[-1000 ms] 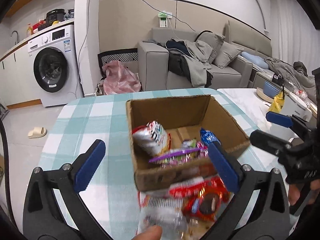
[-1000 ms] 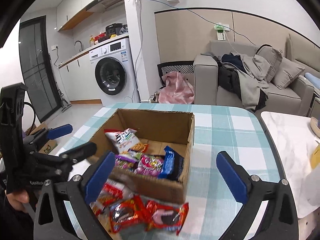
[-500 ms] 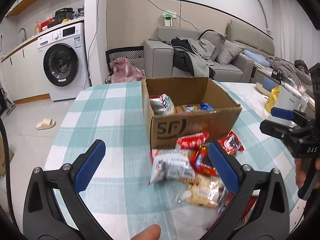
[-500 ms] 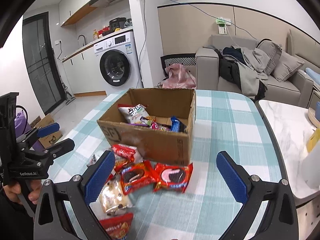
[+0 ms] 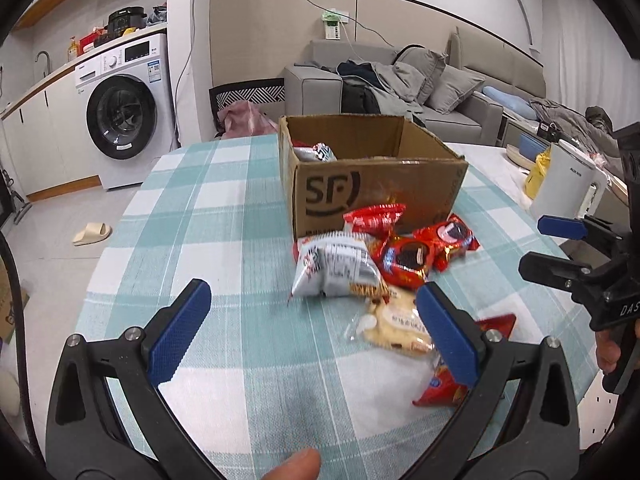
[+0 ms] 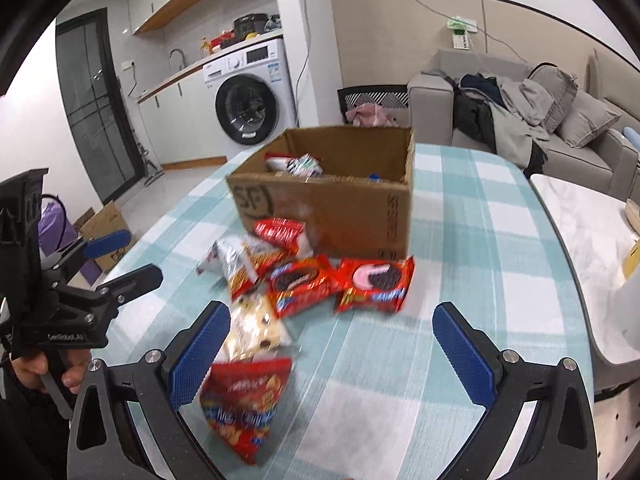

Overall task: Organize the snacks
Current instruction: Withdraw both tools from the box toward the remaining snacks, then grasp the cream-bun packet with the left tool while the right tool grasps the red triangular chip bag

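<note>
So both grippers are just hanging over the checked tablecloth point(image 5: 224, 216) right now with nothing in them: the left gripper point(image 5: 310, 334) has its blue pads spread wide, and the right gripper point(image 6: 330, 350) is spread wide too. The cardboard box point(image 5: 372, 176) sits near the middle of the table with a few packets inside it already, and a pile of loose snacks lies right against its near side. There's a white packet point(image 5: 336, 266), two red cookie packs point(image 6: 340, 282) side by side, a pale biscuit bag point(image 5: 394, 326) and a red chip bag point(image 6: 244, 398) closest to the grippers. My read is we're between picks, about to choose the next one. The chip bag lies just under the right gripper's left finger, so I'd drop onto that, pinch an edge since it's crinkly and flat, then carry it over the box rim.
</note>
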### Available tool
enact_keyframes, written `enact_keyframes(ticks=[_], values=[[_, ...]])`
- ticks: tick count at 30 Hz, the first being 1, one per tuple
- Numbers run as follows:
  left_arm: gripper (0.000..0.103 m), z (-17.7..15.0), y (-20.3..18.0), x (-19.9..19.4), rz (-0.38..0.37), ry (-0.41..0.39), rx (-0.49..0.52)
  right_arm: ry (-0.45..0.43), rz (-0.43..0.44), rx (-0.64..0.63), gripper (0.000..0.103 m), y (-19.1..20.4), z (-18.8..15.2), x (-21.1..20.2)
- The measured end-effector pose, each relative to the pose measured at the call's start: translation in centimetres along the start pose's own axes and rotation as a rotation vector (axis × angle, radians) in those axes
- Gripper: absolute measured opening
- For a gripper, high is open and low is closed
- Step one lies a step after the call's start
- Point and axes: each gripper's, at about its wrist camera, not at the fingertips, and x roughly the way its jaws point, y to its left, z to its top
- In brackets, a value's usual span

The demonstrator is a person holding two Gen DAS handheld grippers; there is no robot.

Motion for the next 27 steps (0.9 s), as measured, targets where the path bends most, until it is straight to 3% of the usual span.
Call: enact_keyframes(ticks=[13,27], values=[[0.102,-3.2,-0.7,0.3,-0.012,0.065,-0.009,0.098,0.070,-0.052,0.103,2.1,-3.9,0.9],[0.102,-4.0,-0.7,2.4,-0.021,0.112,-0.007,0.199,0.097,-0.074,0.103,2.9,-5.6,4.3]])
